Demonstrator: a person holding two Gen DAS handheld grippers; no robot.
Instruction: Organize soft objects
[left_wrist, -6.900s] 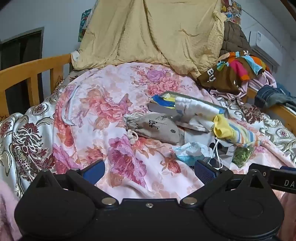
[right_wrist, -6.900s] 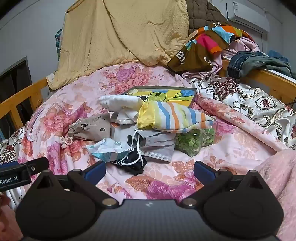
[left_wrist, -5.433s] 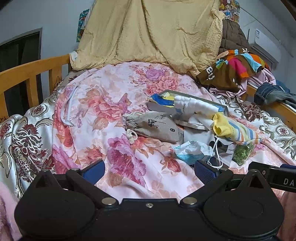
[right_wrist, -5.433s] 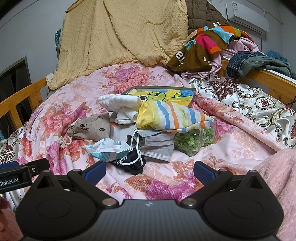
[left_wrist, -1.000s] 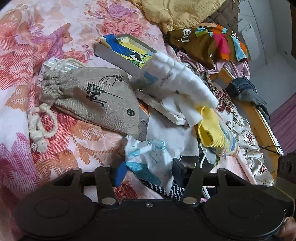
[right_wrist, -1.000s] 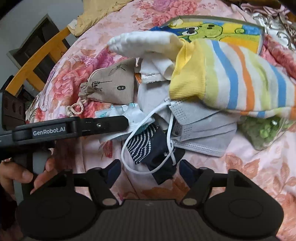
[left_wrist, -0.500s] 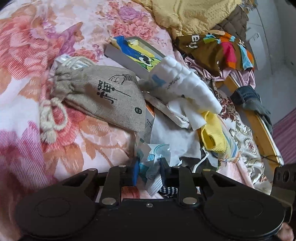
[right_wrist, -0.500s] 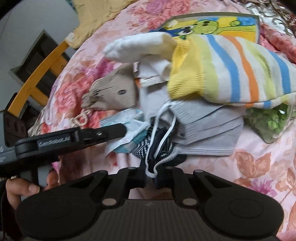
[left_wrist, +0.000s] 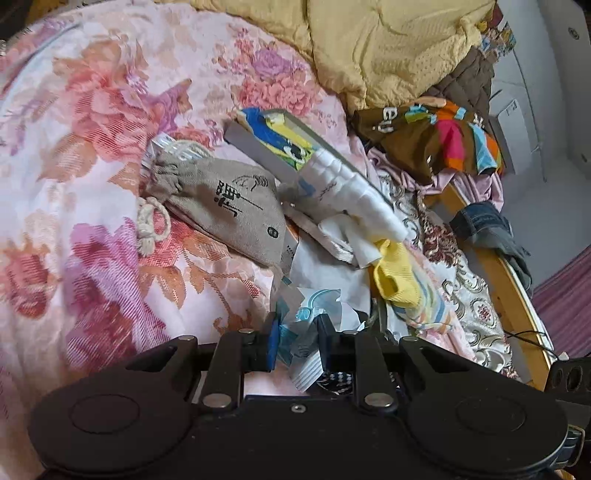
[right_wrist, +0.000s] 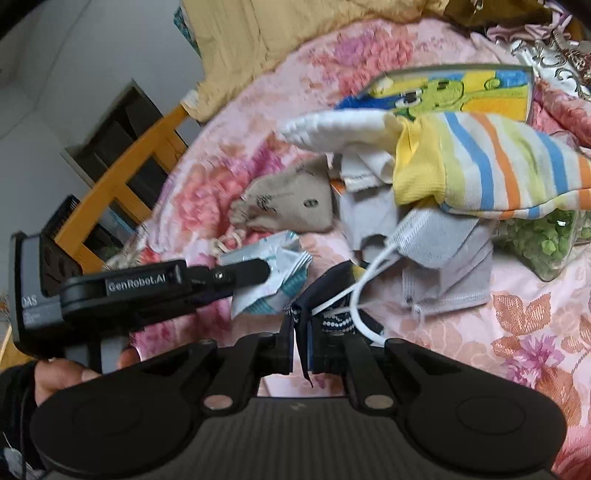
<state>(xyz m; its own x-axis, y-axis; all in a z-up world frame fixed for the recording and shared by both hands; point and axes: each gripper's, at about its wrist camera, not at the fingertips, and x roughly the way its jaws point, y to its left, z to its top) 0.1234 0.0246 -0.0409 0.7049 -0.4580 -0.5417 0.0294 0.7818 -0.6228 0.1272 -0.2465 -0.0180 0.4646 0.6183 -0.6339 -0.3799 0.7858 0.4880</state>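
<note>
My left gripper (left_wrist: 298, 343) is shut on a crumpled blue-and-white packet (left_wrist: 310, 317) at the near edge of a pile on the floral bedspread (left_wrist: 110, 221). In the right wrist view the left gripper (right_wrist: 258, 275) pinches that packet (right_wrist: 273, 284). My right gripper (right_wrist: 301, 350) is shut on a dark dotted cloth (right_wrist: 332, 288); a white ear loop (right_wrist: 369, 273) from the grey mask (right_wrist: 443, 273) lies across it. Behind lie a linen drawstring pouch (left_wrist: 229, 206), a white sock (left_wrist: 354, 188) and a striped yellow sock (right_wrist: 498, 166).
A picture book (right_wrist: 461, 88) lies behind the pile, and a clear bag of green pieces (right_wrist: 546, 236) to its right. A yellow blanket (left_wrist: 388, 48) and heaped clothes (left_wrist: 436, 136) sit at the back. A wooden bed rail (right_wrist: 122, 177) runs on the left, another rail (left_wrist: 495, 266) on the right.
Both grippers were open a second ago; each has closed, the left on the packet and the right on the dark cloth. Both have drawn back and up, tugging their pieces from the pile.
</note>
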